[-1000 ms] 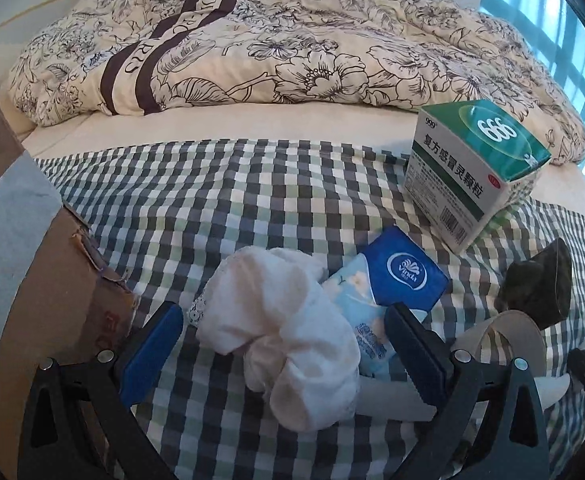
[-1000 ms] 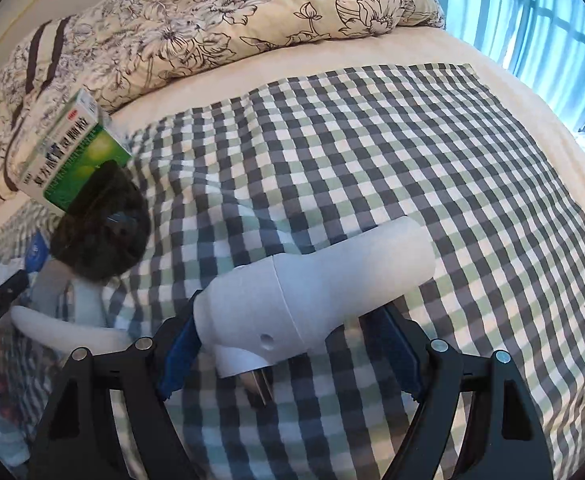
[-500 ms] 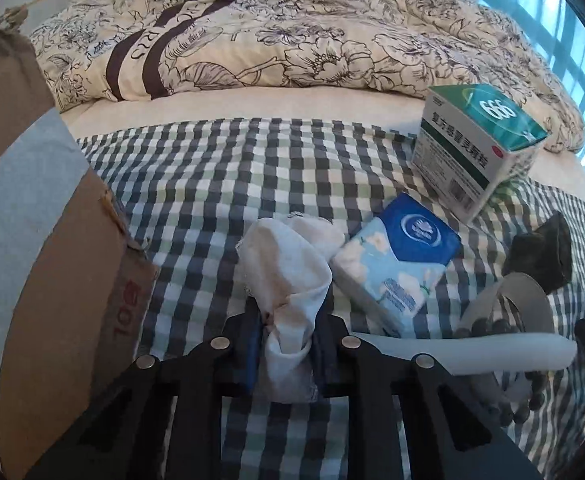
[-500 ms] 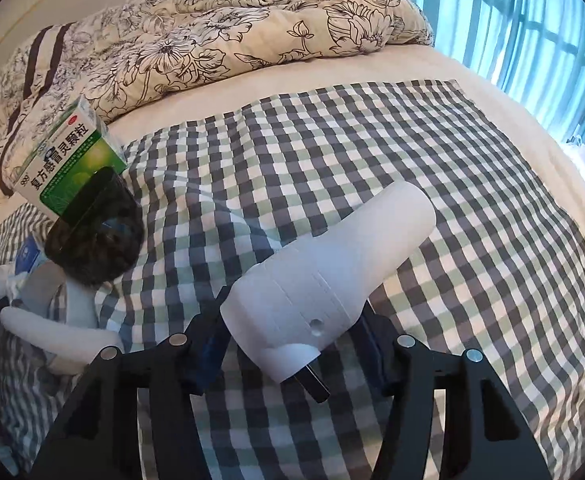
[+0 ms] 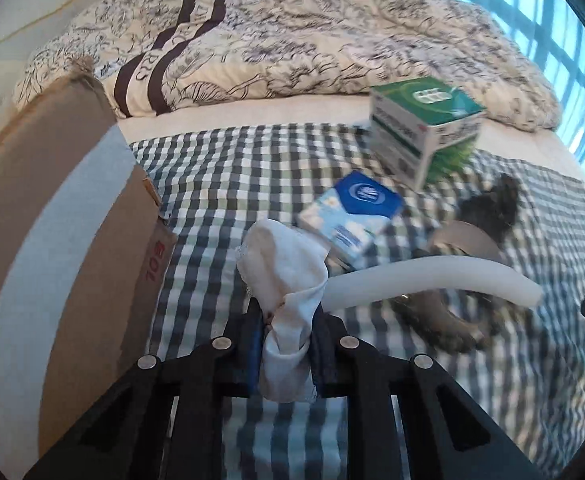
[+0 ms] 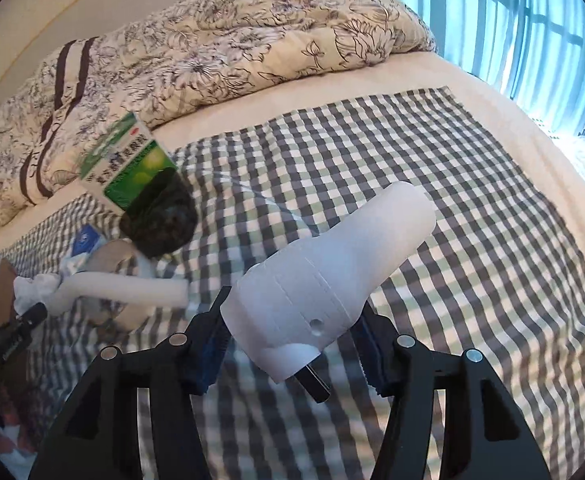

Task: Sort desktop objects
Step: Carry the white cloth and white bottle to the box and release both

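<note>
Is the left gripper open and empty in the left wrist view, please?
No, the left gripper is shut on the white cloth, whose bunched lower end is pinched between its two fingers.

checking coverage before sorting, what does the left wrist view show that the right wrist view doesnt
Only the left wrist view: the left claw shut on the white cloth, and most of the cardboard box beside it.

Only the right wrist view: the right claw shut on the white plug-shaped device, and the bare checked cloth toward the window.

Both: green medicine box, blue tissue pack, white curved tube, floral duvet.
</note>
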A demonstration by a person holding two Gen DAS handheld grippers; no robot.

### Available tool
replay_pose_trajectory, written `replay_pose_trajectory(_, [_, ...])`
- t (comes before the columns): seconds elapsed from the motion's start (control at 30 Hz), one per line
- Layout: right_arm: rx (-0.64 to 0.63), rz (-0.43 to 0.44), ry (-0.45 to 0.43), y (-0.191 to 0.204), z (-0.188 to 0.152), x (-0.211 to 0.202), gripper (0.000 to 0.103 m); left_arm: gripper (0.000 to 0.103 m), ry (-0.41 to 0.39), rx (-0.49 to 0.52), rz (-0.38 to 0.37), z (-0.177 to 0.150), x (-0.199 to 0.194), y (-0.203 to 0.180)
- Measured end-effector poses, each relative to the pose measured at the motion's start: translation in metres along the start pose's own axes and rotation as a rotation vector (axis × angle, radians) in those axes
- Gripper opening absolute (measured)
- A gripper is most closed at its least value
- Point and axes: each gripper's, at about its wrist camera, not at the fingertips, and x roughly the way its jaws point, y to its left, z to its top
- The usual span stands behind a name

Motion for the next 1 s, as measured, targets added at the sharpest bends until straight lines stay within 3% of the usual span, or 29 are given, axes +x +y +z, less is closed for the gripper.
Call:
replay_pose_trajectory(0.6, [-0.082,0.095,-0.12,0.028,-0.028,-0.126,0.056,0.019,-0.174,0.064,-0.073,-0.029,-0.144,-0.003])
replay_pose_trajectory(1.0, [-0.141,0.15,-0.183,0.057,-0.056,-0.189,0.056,0.019,-0.248,0.07,-0.098,-0.055,-0.2,0.001])
